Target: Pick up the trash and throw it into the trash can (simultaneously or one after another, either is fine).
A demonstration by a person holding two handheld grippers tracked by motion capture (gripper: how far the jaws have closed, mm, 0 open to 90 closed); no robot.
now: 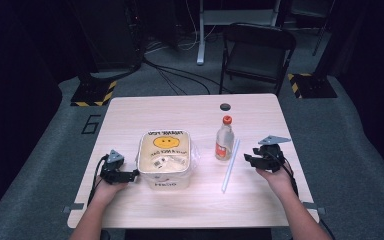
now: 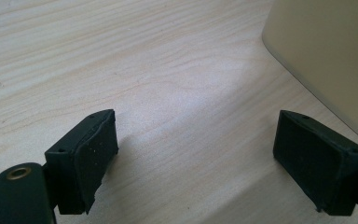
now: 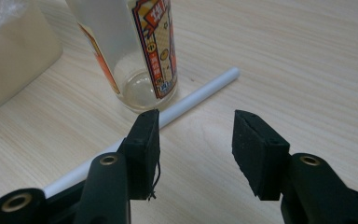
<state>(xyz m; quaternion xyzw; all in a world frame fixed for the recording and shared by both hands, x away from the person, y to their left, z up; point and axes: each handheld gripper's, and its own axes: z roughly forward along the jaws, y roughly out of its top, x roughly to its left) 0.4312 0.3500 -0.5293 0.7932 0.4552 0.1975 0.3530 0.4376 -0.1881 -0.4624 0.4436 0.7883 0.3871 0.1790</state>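
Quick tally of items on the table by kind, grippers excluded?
Lidded tub: 1
Glass bottle: 1
White straw: 1
Total: 3

Bottle (image 1: 224, 139) upright just right of the tub (image 1: 163, 159), straw (image 1: 230, 165) flat beside its base, on the table (image 1: 190, 107).

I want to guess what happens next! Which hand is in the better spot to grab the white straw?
Probably the right. The right gripper sits just beside the white straw with open, empty jaws, and the straw lies right under them in the right gripper view. The left gripper rests by the tub, which stands between it and the straw.
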